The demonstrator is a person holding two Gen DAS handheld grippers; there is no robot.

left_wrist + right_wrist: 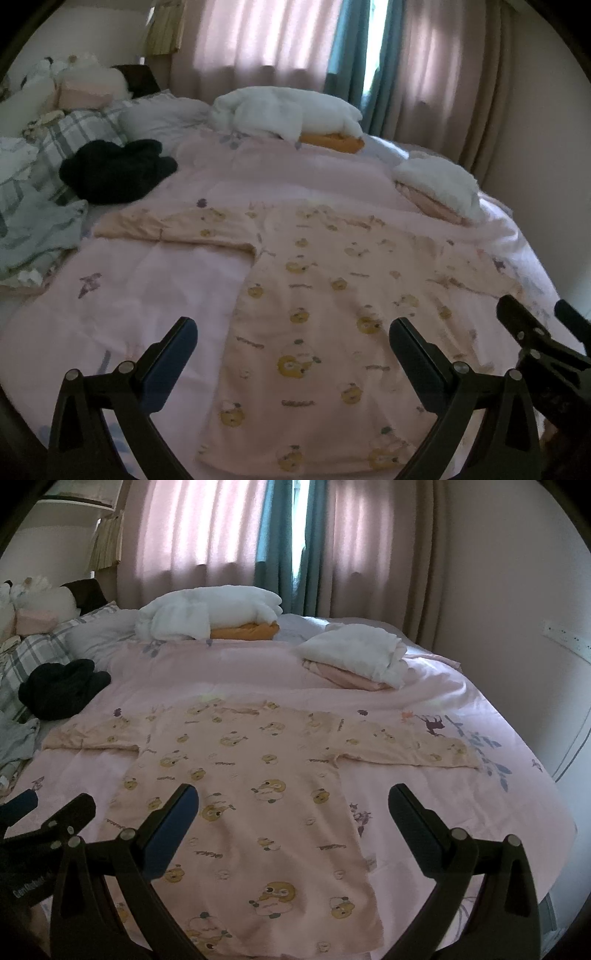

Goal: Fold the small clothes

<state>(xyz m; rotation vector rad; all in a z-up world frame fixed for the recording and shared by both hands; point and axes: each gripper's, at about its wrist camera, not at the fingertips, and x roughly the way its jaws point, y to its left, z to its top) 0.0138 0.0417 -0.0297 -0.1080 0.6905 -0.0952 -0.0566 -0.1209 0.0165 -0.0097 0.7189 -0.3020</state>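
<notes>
A small pink long-sleeved shirt (pixel 314 295) with yellow cartoon prints lies flat on the pink bedspread, sleeves spread out left and right; it also shows in the right wrist view (pixel 243 775). My left gripper (pixel 293 332) is open and empty, held above the shirt's lower hem. My right gripper (pixel 293 805) is open and empty, above the shirt's lower right part. The right gripper shows at the right edge of the left wrist view (pixel 535 332); the left gripper shows at the left edge of the right wrist view (pixel 48 812).
A black garment (pixel 114 170) lies at the bed's left. Folded white and orange clothes (pixel 288 114) and a white and pink stack (pixel 439 188) sit at the far side. Plaid pillows (pixel 74 129) and grey cloth (pixel 33 232) lie left. Curtains (pixel 406 55) hang behind.
</notes>
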